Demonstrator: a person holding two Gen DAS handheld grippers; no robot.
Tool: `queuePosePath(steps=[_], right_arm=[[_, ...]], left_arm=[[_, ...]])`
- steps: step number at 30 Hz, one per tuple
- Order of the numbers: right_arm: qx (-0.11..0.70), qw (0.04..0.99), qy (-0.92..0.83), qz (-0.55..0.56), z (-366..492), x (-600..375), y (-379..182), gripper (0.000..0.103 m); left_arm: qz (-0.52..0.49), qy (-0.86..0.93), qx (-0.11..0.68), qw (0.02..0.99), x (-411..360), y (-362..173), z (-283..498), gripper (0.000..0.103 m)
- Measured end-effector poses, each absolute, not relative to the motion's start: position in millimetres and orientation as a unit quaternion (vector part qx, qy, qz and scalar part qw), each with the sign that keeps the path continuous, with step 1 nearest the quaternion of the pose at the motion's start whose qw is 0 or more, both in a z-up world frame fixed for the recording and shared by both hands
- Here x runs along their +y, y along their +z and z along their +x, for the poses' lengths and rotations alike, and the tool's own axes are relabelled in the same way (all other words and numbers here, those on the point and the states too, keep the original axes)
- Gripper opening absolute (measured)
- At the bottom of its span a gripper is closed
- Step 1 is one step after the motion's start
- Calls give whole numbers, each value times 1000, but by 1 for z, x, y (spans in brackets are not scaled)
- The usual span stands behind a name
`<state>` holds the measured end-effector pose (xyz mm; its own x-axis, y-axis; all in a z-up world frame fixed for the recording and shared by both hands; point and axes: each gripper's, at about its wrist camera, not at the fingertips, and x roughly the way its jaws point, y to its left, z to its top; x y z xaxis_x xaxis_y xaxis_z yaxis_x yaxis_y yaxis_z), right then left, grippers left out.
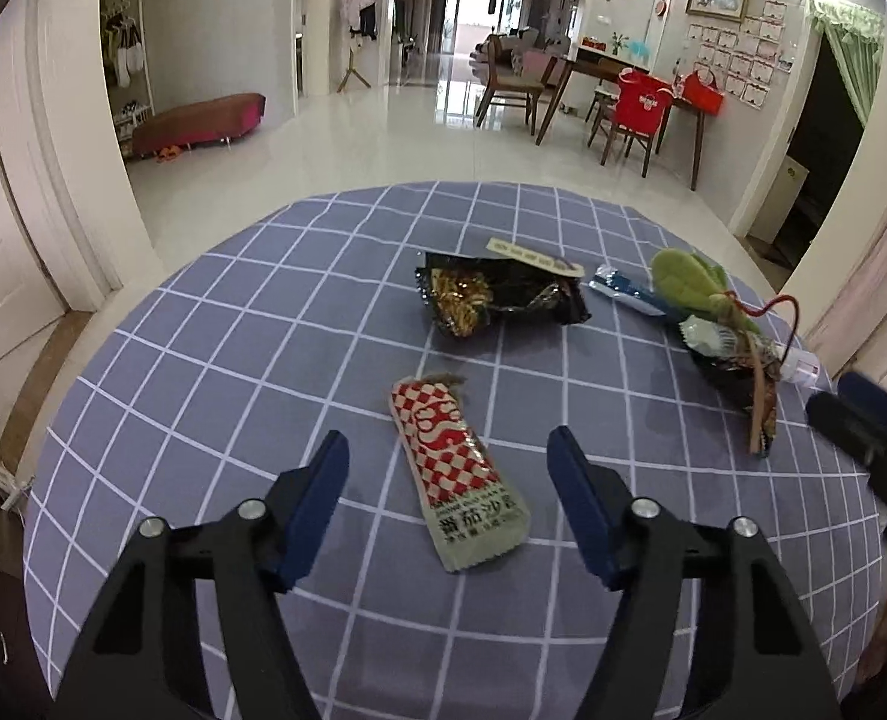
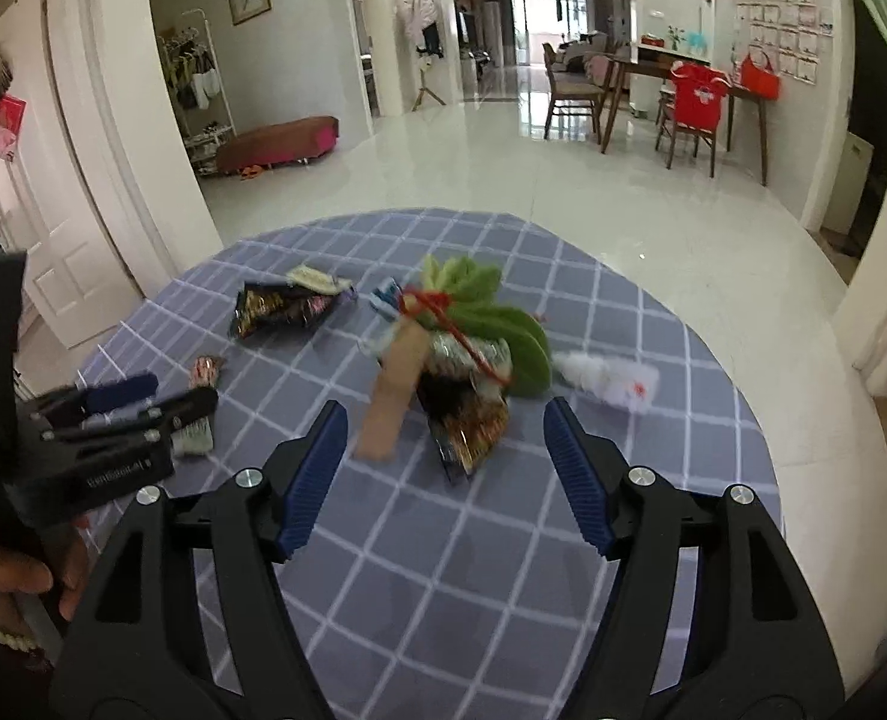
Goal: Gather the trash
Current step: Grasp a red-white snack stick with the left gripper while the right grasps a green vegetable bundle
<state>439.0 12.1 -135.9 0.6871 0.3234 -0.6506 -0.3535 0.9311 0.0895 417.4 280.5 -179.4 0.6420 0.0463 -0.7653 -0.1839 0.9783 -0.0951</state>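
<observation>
Sachet (image 1: 460,474) before wrapper (image 1: 500,294) on table (image 1: 203,360)

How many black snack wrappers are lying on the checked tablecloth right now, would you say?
2: one black wrapper at mid-table beyond the ketchup sachet, another under the green-leaf pile. More may be hidden there.

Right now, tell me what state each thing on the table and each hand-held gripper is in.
Left hand-held gripper: open, empty, over the ketchup packet.
Right hand-held gripper: open, empty.
Ketchup packet: flat, torn at its far end.
Black snack bag: opened, crumpled.
Green felt leaf: on the trash pile.
</observation>
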Motion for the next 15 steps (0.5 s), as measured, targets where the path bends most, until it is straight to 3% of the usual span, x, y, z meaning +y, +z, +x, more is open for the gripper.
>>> queuePosePath(steps=[3, 5, 7, 9, 11, 15], right_arm=[[351, 920, 177, 1, 455, 8, -132, 67], [357, 916, 184, 5, 466, 12, -130, 67], [371, 909, 192, 7, 479, 21, -131, 67], [383, 903, 195, 19, 493, 29, -134, 68], [396, 898, 188, 31, 508, 35, -138, 73], [427, 887, 170, 49, 535, 36, -153, 72]], left_arm=[[-89, 53, 426, 899, 283, -183, 424, 56], [-88, 46, 432, 897, 283, -187, 429, 43], [-81, 49, 432, 897, 284, -188, 432, 23], [-92, 40, 430, 897, 287, -188, 435, 15], [-92, 48, 421, 901, 289, -184, 434, 12], [-102, 56, 403, 908, 294, -176, 431, 10]])
